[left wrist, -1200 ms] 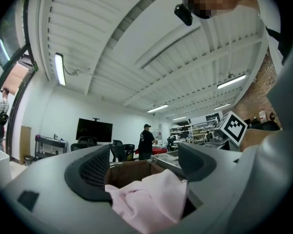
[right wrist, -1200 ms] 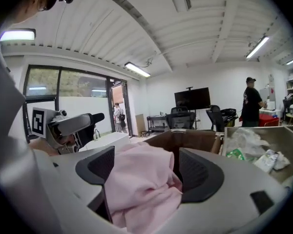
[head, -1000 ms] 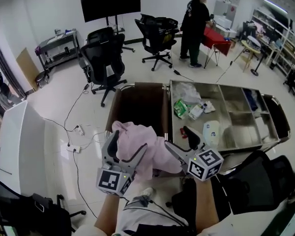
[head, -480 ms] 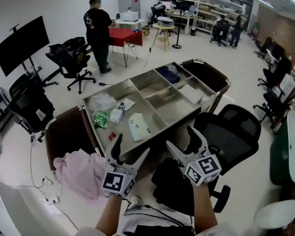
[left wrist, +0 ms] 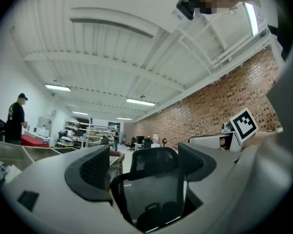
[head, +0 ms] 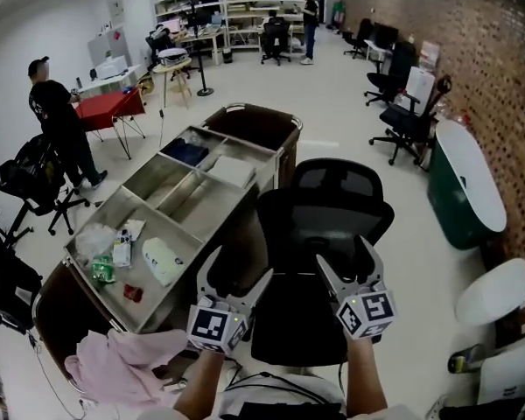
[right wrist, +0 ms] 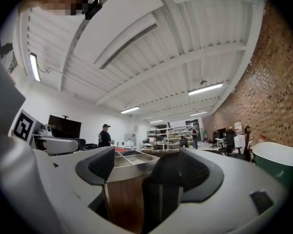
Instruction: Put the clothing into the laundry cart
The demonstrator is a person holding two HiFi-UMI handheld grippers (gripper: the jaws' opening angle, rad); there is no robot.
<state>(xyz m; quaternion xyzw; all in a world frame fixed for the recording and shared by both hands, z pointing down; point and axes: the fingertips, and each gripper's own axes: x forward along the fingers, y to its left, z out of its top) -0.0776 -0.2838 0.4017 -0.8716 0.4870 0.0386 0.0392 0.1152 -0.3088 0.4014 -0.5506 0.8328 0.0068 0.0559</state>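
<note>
One pink garment (head: pixel 114 367) appears already dropped into the laundry cart (head: pixel 61 309); the left gripper (head: pixel 241 265) and right gripper (head: pixel 342 250) have their fingers spread, empty.

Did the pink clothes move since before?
Yes. Earlier they hung between the claws. Now the pink clothes lie draped on the laundry cart's brown bag, clear of the left claw and right claw.

No text, label or number is legible anywhere.
</note>
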